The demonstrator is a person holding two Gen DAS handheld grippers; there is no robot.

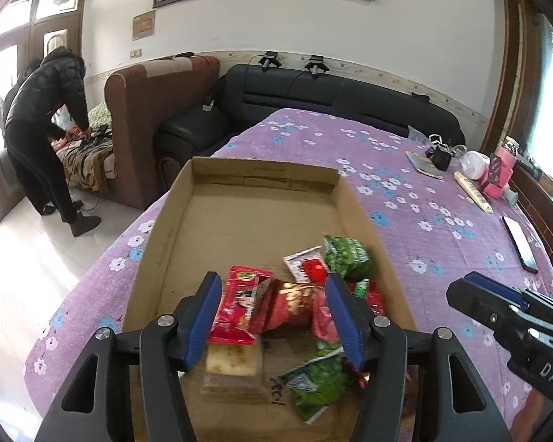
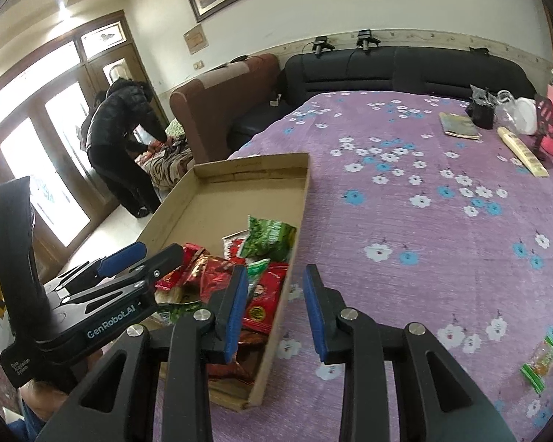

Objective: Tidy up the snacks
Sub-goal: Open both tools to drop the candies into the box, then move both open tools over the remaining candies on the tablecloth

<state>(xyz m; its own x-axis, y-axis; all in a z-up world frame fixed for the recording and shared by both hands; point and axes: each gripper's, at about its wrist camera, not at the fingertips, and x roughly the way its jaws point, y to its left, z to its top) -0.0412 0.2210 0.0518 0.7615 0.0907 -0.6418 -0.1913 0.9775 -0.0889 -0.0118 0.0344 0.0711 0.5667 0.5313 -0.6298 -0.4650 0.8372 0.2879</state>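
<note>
Snacks [image 1: 295, 305] | red, green packets | piled in cardboard box [image 1: 239, 199]

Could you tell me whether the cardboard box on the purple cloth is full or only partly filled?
Partly filled. The snack packets are piled at the near end of the cardboard box, while its far half shows bare cardboard floor.

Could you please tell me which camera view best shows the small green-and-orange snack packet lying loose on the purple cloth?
The right wrist view: the small green-and-orange snack packet lies unobstructed at lower right. The left wrist view does not show it.
</note>
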